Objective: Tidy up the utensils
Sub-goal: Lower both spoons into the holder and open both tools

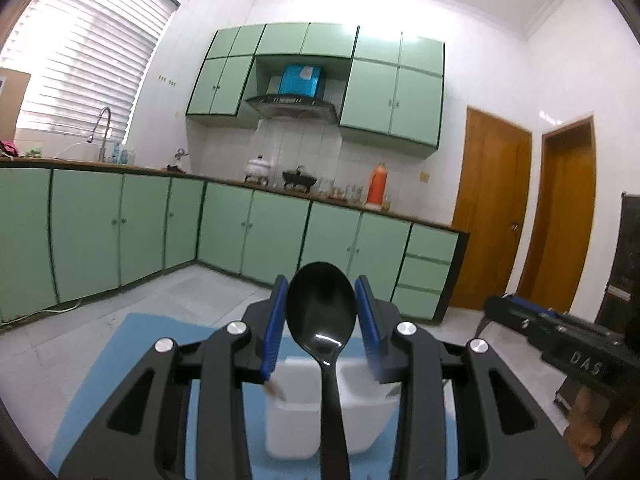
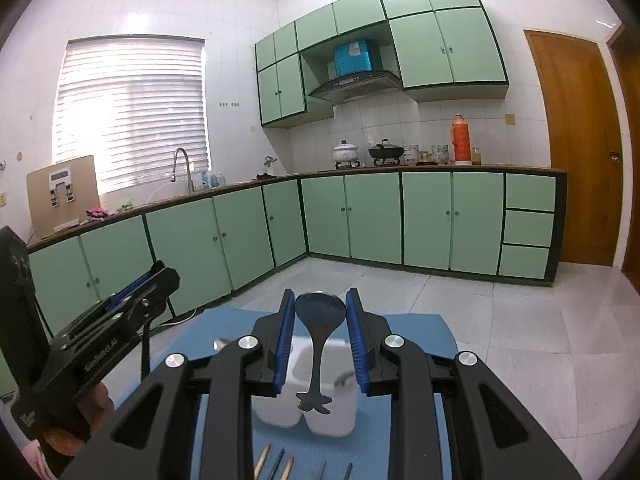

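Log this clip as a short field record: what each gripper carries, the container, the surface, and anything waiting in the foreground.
left gripper: black spoon standing between its fingers, bowl up; grip contact hidden
right gripper: grey spoon between its fingers, bowl up; contact unclear
container: white two-compartment holder, below both spoons
surface: blue mat
foreground: several thin utensil ends on the mat, in the right wrist view

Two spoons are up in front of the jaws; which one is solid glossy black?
The black spoon at the left gripper; the right gripper's grey spoon looks duller, with a flared handle end.
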